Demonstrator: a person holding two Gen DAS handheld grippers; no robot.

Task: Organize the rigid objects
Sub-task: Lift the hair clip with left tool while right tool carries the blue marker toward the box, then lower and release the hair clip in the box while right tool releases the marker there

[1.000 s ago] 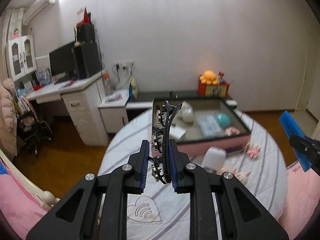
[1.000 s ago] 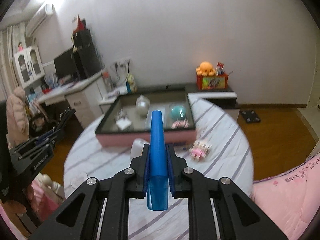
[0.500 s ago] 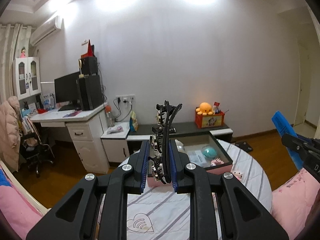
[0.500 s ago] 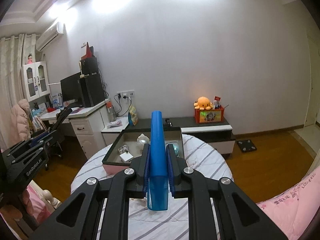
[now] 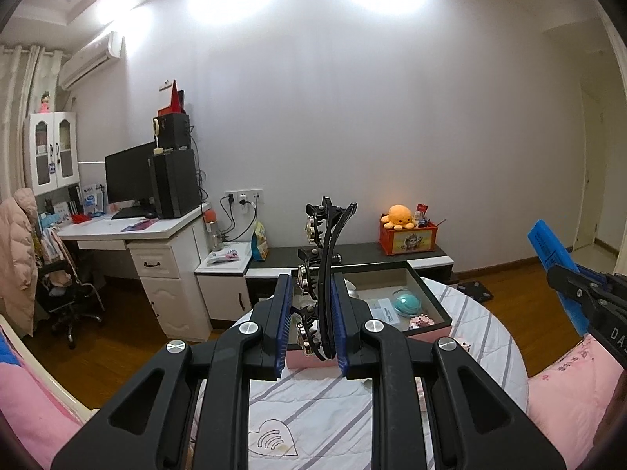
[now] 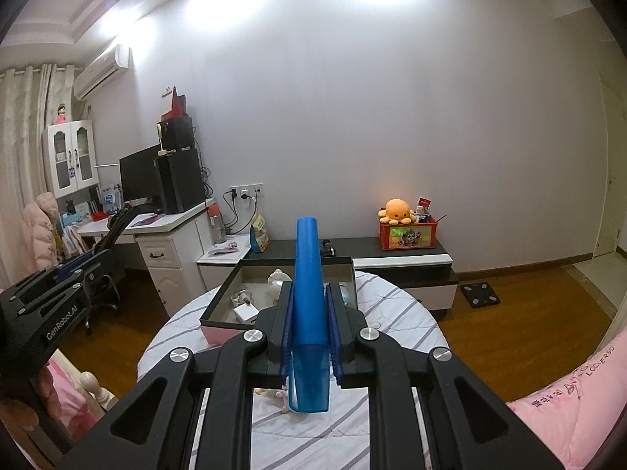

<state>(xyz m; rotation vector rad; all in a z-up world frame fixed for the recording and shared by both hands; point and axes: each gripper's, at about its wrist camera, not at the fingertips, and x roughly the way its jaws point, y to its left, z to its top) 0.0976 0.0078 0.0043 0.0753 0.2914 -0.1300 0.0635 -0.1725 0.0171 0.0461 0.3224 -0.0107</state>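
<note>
We hold our left gripper (image 5: 311,323) up over the round table (image 5: 490,337), its blue pads pinching a black hair clip (image 5: 327,258) w/ metal bits along its side; the clip stands nearly upright and juts well above the pad tips. Our right gripper (image 6: 309,325) is clamped tight on a blue tube (image 6: 307,274), which sticks up & forward between the pads, its clear-blue lower end hanging below them. In the left view the same tube shows at the far right edge.

Ahead of both, on the striped cloth, sits a shallow box (image 6: 219,313) w/ dark walls and a pink outer side. Inside: a teal ball (image 5: 407,303), a white charger block (image 6: 245,312), a white figurine (image 6: 277,277), a flat clear packet, small pink bits near the front corner. A small pink toy (image 5: 462,342) lies on the cloth just outside the box. From each cam the held item blocks part of the box interior.

Beyond the table: a low black-and-white cabinet (image 6: 403,260) along the wall, carrying an orange crate (image 6: 407,235) w/ an orange plush octopus (image 6: 395,209) on top. To the left a white desk (image 5: 156,235) w/ monitor & black PC tower, a chair, a pink coat. A scale (image 6: 480,293) lies on the wood floor. Pink bedding edges the frame bottom corners.
</note>
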